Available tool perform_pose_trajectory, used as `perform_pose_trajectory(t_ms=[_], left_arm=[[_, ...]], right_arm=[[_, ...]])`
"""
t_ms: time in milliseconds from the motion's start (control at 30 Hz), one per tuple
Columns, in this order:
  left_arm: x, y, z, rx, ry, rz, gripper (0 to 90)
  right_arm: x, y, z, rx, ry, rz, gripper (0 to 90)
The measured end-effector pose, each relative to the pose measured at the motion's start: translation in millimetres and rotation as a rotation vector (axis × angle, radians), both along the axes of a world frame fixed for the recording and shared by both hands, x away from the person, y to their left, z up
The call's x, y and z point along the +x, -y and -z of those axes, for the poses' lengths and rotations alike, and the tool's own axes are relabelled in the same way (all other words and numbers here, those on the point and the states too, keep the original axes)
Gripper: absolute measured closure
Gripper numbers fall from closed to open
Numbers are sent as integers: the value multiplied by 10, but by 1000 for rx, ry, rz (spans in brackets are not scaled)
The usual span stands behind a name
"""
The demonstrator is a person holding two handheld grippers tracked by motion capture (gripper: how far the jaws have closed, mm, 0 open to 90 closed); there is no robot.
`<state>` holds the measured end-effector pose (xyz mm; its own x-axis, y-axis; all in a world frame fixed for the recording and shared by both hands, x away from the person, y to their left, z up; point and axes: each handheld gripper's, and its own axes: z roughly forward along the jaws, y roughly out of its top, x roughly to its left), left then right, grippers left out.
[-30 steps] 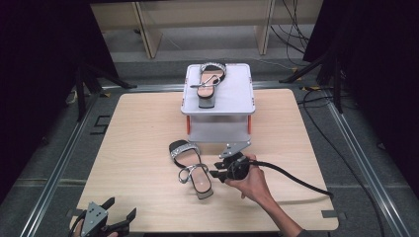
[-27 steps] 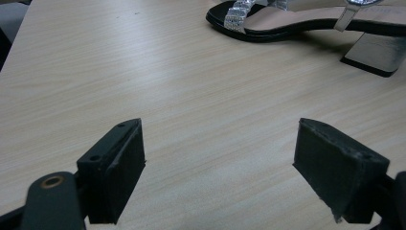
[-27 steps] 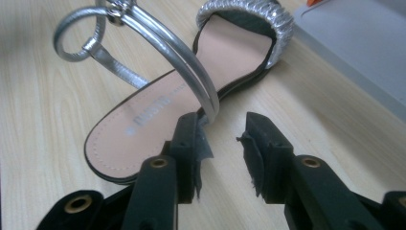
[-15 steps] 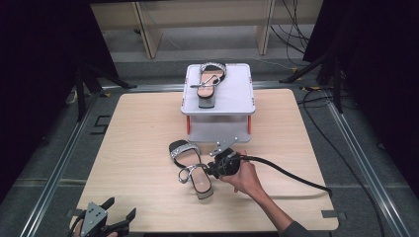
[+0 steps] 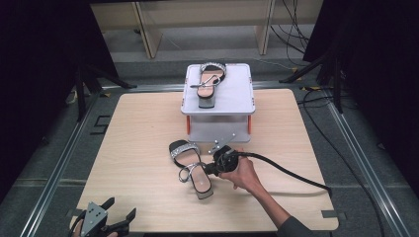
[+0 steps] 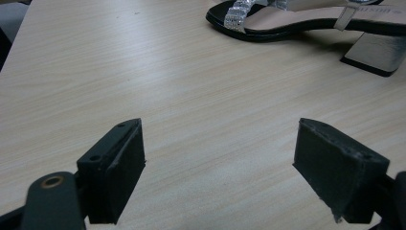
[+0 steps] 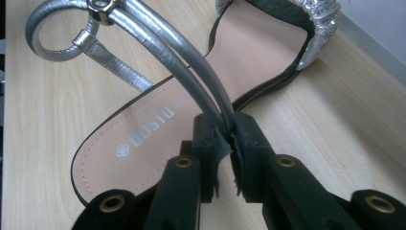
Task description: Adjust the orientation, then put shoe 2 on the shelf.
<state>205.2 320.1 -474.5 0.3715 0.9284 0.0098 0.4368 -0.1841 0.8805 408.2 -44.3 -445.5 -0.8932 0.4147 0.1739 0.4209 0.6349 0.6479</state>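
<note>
Jaws of the right gripper [image 7: 229, 139], just closing, pinch the sandal [image 5: 191, 168] strap [image 7: 191, 67]; left gripper [image 6: 218, 167] jaws seemingly gape empty.

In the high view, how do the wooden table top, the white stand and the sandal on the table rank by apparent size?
1. Wooden table top, by far the largest.
2. White stand.
3. Sandal on the table, smallest, though it lies nearer the camera than the stand.

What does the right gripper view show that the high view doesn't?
Right gripper view: the right hand-held gripper pinching the sandal's silver strap, its jaws having just been closing on it, and lettering on the insole. High view: a second sandal on a white stand, and the left hand-held gripper open, near the table edge. Both: the sandal on the wooden table.
</note>
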Motion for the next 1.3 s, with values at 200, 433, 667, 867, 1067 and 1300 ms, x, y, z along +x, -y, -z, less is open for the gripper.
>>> perform_pose_trajectory(t_ms=[200, 433, 667, 867, 1067, 1300], left_arm=[[-2, -7, -2, 1, 5, 2, 173], [-5, -12, -5, 9, 2, 5, 173], [-11, -27, -10, 22, -3, 6, 173], [-7, -4, -4, -1, 7, -8, 173], [-6, -6, -3, -2, 9, -7, 174], [-12, -23, -9, 14, 0, 0, 173]], right_arm=[[-44, -28, -43, 11, 27, -7, 856], [-139, -91, -178, 45, 35, -49, 864], [-134, -51, -462, 102, 35, -77, 868], [-105, -16, -715, 76, 55, -83, 872], [-62, -107, -1087, 44, 97, -113, 875], [-33, -318, -1497, 36, 120, -159, 878]])
